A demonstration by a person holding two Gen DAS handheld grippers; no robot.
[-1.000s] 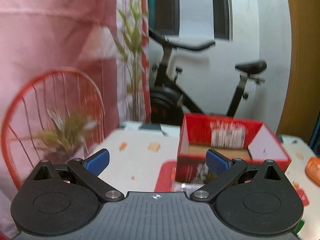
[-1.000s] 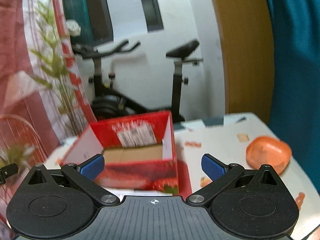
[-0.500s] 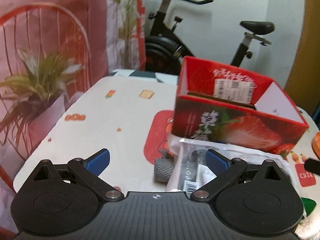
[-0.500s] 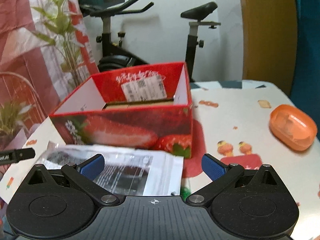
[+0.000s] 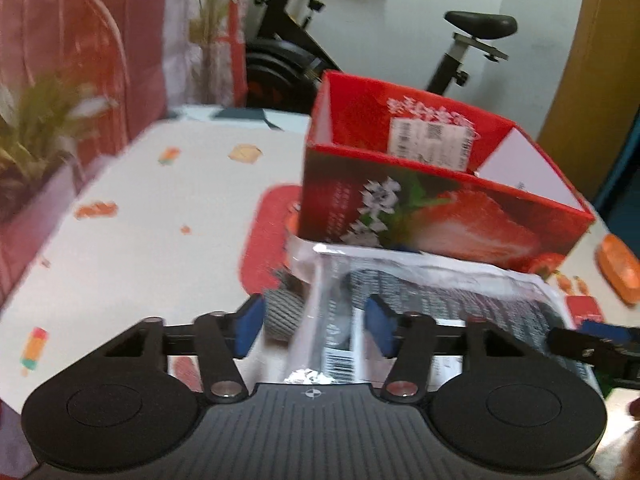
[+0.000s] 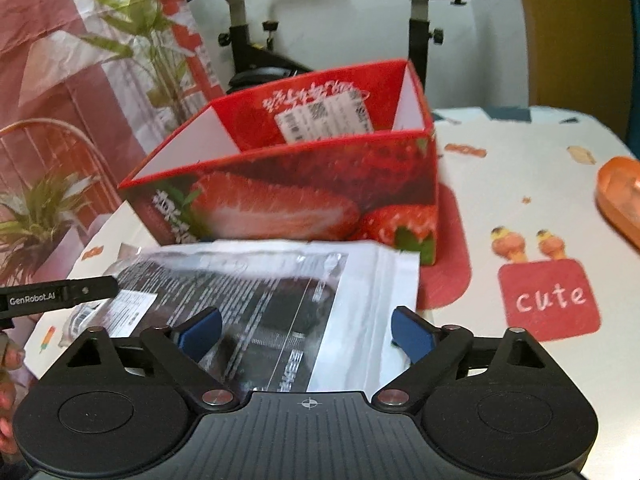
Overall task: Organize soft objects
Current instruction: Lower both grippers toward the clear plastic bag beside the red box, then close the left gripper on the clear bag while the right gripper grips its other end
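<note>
A clear plastic bag holding dark fabric [image 6: 280, 304] lies on the table in front of a red strawberry box [image 6: 304, 200]. In the left wrist view the bag [image 5: 440, 296] shows with a grey knitted piece [image 5: 280, 312] at its left end, before the box [image 5: 440, 216]. My left gripper [image 5: 314, 324] is open but narrowed around the bag's left end. My right gripper [image 6: 306, 330] is open over the bag's near right part, not touching it as far as I can tell.
The table has a white patterned cloth [image 5: 140, 220] with a red mat [image 6: 444, 256] under the box. An orange case [image 6: 620, 196] lies at the right. A plant [image 5: 36, 120], a red chair and an exercise bike [image 5: 360, 40] stand behind.
Both grippers have tilted down and moved closer to the bag. The left jaws have narrowed around the bag's left end. The right jaws have narrowed slightly.
</note>
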